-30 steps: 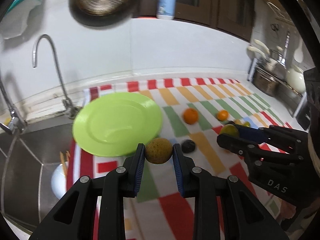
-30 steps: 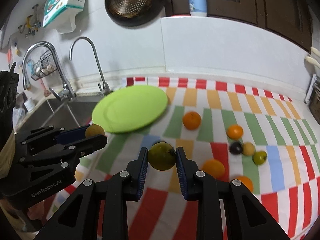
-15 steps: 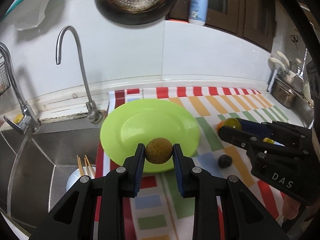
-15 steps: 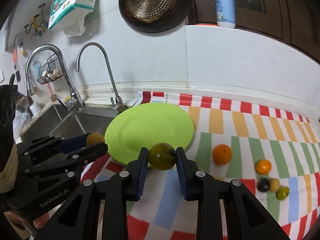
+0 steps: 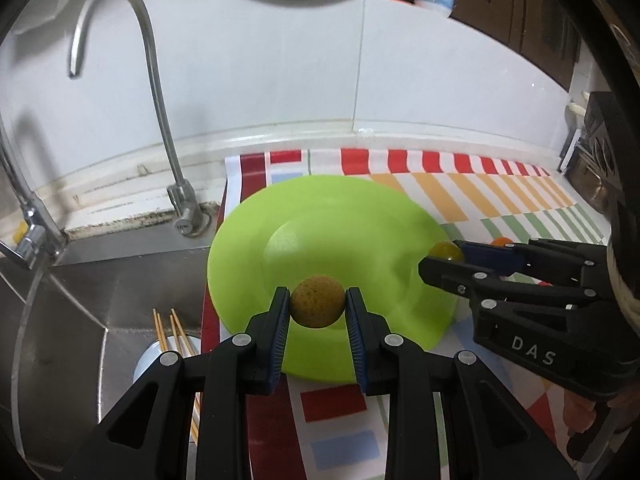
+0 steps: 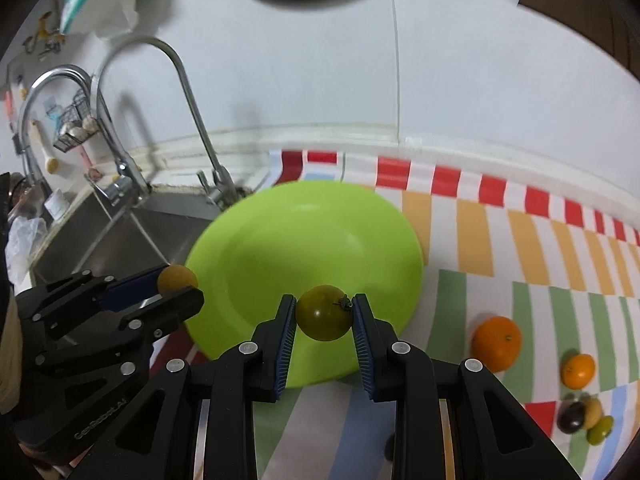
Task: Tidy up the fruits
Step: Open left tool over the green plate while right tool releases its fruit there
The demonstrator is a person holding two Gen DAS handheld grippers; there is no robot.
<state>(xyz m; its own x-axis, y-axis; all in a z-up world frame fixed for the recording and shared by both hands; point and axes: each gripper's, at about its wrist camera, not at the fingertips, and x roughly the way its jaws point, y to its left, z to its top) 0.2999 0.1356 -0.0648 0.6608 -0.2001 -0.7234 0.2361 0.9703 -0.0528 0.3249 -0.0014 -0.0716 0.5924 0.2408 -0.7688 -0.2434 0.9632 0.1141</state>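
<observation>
A white tiled wall [image 5: 280,80] rises behind the counter. A curved chrome faucet [image 5: 160,112] stands at the rim of a stainless steel sink [image 5: 80,300]. Dark wooden cabinet doors [image 5: 540,12] hang upper right. A striped, multicoloured cloth [image 6: 520,240] covers the countertop.

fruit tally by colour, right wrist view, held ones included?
Orange: 2, a big one and a small one
Green: 2, one in the right claw, one on the cloth
Yellow-brown: 2, one in the left claw, one on the cloth
Dark purple: 1
Total: 7
</observation>
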